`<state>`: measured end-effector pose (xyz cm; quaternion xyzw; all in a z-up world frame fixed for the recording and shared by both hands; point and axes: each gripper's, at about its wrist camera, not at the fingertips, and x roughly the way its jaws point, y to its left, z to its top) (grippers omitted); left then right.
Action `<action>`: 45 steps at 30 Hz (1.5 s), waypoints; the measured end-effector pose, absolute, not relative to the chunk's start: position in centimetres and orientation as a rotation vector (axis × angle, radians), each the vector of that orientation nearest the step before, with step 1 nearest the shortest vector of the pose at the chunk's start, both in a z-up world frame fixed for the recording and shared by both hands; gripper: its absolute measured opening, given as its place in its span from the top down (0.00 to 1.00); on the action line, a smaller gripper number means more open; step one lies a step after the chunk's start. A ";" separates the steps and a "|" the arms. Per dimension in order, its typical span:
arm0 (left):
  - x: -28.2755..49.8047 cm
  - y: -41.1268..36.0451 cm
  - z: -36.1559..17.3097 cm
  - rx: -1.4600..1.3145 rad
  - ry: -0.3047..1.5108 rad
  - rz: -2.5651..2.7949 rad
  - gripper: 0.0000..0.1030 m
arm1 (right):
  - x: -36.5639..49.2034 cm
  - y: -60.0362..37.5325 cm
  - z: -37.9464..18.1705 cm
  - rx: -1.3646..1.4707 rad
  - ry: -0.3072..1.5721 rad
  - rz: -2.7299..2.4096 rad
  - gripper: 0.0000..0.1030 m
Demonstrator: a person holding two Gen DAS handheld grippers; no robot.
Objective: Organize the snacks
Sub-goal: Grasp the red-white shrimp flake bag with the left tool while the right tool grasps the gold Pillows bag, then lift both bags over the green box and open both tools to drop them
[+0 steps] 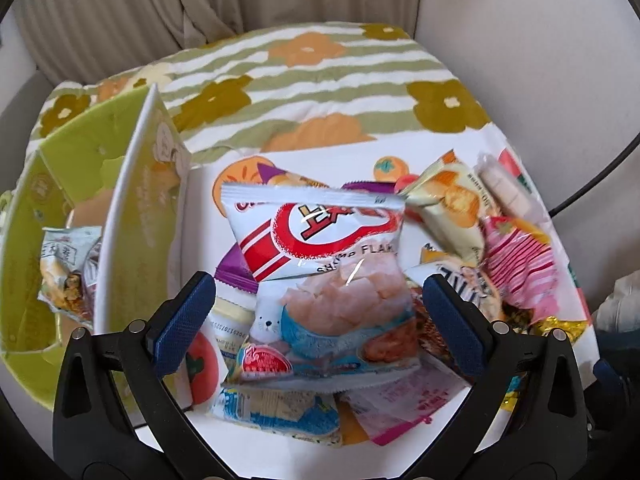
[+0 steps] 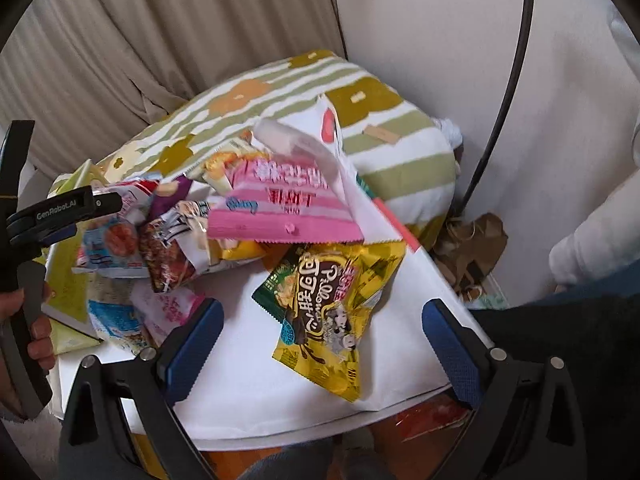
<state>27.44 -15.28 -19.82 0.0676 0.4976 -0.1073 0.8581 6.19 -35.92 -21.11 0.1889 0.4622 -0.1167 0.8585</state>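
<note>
While both tongs gape wide and empty, the left gripper (image 1: pixel 316 320) straddles the white-red-blue shrimp flake bag (image 1: pixel 320 280) at frame centre, atop the snack pile; green cardboard box (image 1: pixel 80 168) sits left. Right gripper (image 2: pixel 322 344) frames the yellow foil pillow snack packet (image 2: pixel 328 312) on white paper (image 2: pixel 260 400), centre.

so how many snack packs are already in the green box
2 that show: a pale pack low in the green box, and a darker one beside it against the white divider. More may be hidden.

curtain (image 1: pixel 120 8) beige, pleated — wall (image 2: pixel 440 40) white | floral cushion (image 1: pixel 320 76) — striped
</note>
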 end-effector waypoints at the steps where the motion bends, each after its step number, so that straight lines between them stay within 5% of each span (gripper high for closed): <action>1: 27.7 -15.2 -20.2 0.143 1.054 -0.231 0.00 | 6.3 -35.9 -21.5 0.403 0.975 -0.249 0.04; 4: 28.0 -15.3 -21.1 0.164 1.069 -0.250 0.01 | 6.7 -35.6 -22.4 0.414 0.986 -0.263 0.04; 8: 28.4 -15.2 -22.0 0.158 1.097 -0.283 0.20 | 7.1 -35.4 -23.3 0.418 1.001 -0.283 0.04; 15: 28.5 -14.9 -22.5 0.168 1.120 -0.305 0.32 | 7.8 -35.9 -24.4 0.421 1.011 -0.319 0.04; 23: 28.1 -14.8 -22.2 0.180 1.113 -0.320 0.35 | 8.5 -36.0 -25.2 0.402 1.023 -0.326 0.12; 33: 27.6 -14.5 -21.6 0.187 1.097 -0.312 0.35 | 9.8 -35.9 -26.4 0.372 1.052 -0.321 0.37; 45: 26.1 -14.3 -20.1 0.182 1.065 -0.296 0.35 | 8.4 -36.0 -25.6 0.359 1.033 -0.304 0.45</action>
